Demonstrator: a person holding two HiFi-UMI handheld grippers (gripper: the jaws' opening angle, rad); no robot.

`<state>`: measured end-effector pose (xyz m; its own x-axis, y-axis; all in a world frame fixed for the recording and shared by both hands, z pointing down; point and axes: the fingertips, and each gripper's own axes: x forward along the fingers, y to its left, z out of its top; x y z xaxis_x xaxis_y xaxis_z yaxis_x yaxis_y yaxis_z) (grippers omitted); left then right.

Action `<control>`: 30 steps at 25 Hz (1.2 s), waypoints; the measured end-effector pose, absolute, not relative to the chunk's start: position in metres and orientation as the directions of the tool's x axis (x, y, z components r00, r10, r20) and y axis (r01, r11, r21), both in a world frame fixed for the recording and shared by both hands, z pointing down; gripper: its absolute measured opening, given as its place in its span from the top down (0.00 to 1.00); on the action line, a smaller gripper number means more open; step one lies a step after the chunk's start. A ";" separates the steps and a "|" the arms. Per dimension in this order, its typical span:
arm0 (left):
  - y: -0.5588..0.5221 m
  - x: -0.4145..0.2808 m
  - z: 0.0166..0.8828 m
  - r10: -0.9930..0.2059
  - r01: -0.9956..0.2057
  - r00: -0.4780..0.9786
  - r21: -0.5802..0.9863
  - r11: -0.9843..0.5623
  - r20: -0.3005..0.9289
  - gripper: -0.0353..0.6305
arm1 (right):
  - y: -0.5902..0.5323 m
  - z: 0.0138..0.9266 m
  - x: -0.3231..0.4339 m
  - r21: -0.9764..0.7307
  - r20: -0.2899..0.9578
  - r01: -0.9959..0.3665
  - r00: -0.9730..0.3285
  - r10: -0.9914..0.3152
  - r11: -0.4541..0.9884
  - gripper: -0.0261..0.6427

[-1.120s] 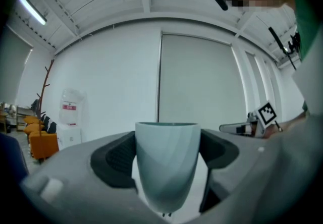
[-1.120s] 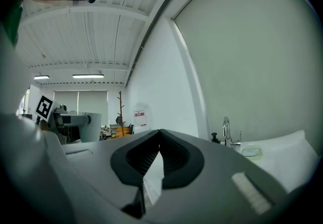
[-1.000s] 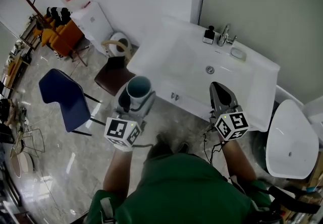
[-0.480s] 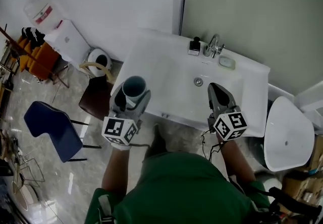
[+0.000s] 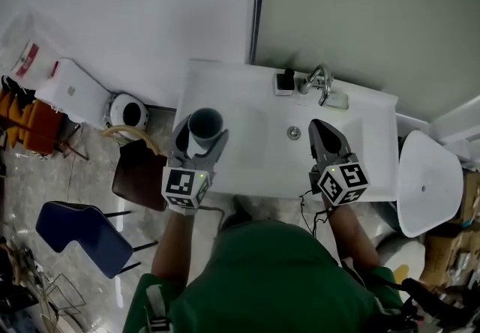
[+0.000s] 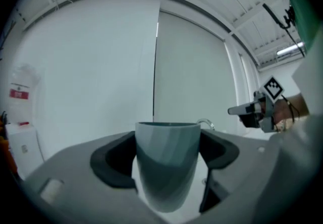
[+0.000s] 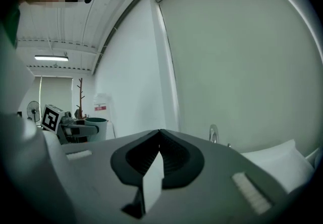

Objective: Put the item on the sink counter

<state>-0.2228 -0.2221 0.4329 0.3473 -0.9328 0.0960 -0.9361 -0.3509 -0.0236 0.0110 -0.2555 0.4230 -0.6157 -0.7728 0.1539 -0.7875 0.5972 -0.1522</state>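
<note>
Clamping 1 cup (image 5: 205, 126), left gripper (image 5: 199, 141), 1 sink (image 5: 373, 145)

Chrome faucet (image 5: 319, 80) at back wall; black-topped dispenser (image 5: 284, 82) just left of it, pale soap dish (image 5: 337, 100) just right. Blue chair (image 5: 75, 226), brown stool (image 5: 140, 178) on marble floor (image 5: 82, 174) at left. White water dispenser (image 5: 71, 91) against wall.

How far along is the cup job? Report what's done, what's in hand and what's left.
Done: the left claw is shut on the teal cup, which is upright and appears to hang over the left side of the white sink counter. In hand: the cup is in the air, not yet set down. Left: lower it onto the counter and open the claw. The right claw is shut and empty.
</note>
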 end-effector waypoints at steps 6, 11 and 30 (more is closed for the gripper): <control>-0.277 -0.231 0.450 -0.897 -0.897 0.429 -0.070 -0.437 0.110 0.38 | -0.286 0.435 -0.013 -0.151 0.190 -0.817 -0.576 -0.795 0.556 0.97; -0.312 -0.231 0.467 -0.881 -0.882 0.459 -0.061 -0.468 0.118 0.38 | -0.300 0.446 -0.023 -0.138 0.227 -0.824 -0.566 -0.792 0.550 0.97; -0.447 -0.225 0.564 -0.896 -0.909 0.395 -0.057 -0.413 0.201 0.38 | -0.327 0.508 -0.022 -0.172 0.336 -0.805 -0.589 -0.735 0.568 0.97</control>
